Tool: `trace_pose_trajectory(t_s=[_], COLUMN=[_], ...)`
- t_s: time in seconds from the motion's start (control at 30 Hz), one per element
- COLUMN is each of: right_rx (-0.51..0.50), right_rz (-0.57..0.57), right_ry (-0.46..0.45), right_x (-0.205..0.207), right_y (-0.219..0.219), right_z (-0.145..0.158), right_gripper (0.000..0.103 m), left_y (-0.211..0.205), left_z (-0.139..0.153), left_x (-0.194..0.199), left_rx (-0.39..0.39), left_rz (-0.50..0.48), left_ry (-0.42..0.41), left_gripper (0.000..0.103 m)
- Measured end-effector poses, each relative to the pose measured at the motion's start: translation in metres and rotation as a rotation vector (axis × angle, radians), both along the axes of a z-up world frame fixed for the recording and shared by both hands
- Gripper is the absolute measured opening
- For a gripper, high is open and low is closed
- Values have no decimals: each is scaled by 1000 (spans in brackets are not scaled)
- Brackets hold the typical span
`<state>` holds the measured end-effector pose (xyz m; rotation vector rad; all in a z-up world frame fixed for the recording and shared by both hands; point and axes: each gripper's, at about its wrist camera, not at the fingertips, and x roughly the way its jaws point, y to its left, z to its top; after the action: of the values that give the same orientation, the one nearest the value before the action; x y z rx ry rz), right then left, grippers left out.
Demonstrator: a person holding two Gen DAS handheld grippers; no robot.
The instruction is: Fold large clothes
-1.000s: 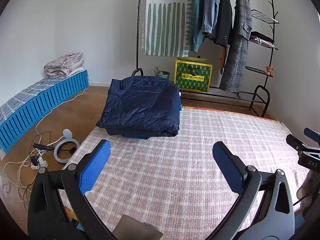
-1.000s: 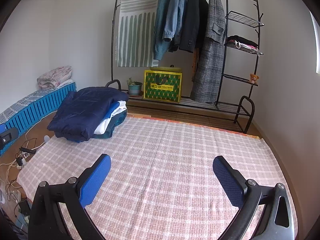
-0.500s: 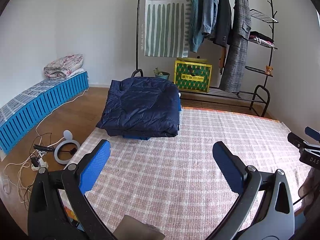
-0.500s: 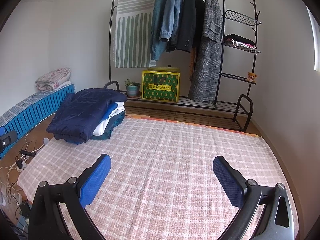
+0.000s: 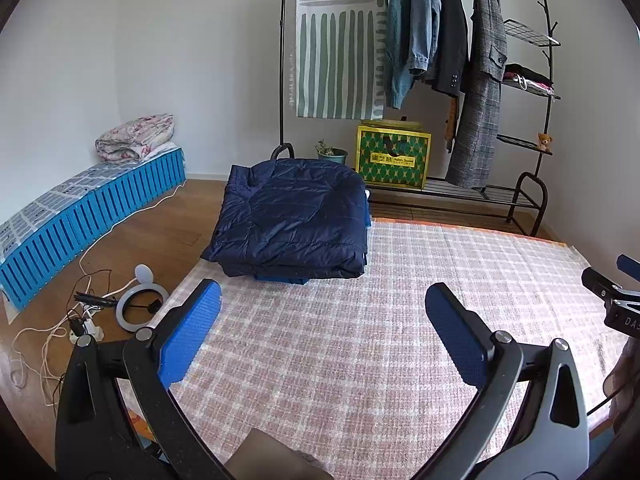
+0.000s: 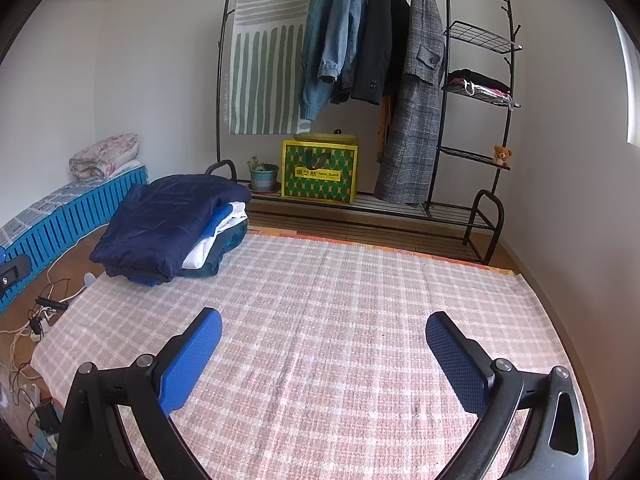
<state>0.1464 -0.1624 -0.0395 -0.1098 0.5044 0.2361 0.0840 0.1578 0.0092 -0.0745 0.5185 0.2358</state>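
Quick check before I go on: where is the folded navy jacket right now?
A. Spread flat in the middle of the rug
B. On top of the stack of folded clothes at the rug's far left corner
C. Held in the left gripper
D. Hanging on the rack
B: the navy jacket lies folded on top of the stack at the rug's far left corner; both the left gripper and the right gripper are open and hold nothing.

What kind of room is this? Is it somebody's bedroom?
Probably a bedroom or a dressing room in a home. A clothes rack holds hanging coats, a checked rug covers the wooden floor, and a pile of folded clothes sits at the rug's corner.
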Motion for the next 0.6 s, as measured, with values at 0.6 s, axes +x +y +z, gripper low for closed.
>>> trace_pose_trajectory(t_s=[0.6], right_rx=[-6], right_rz=[1], right_ry=[0], right_x=[-1], right_y=[2], right_z=[-1], right_gripper=[103], left_y=[1], left_z=[-8], left_x=[0], left_rx=[-31], left_rz=[20], left_ry=[17], left_gripper=[103])
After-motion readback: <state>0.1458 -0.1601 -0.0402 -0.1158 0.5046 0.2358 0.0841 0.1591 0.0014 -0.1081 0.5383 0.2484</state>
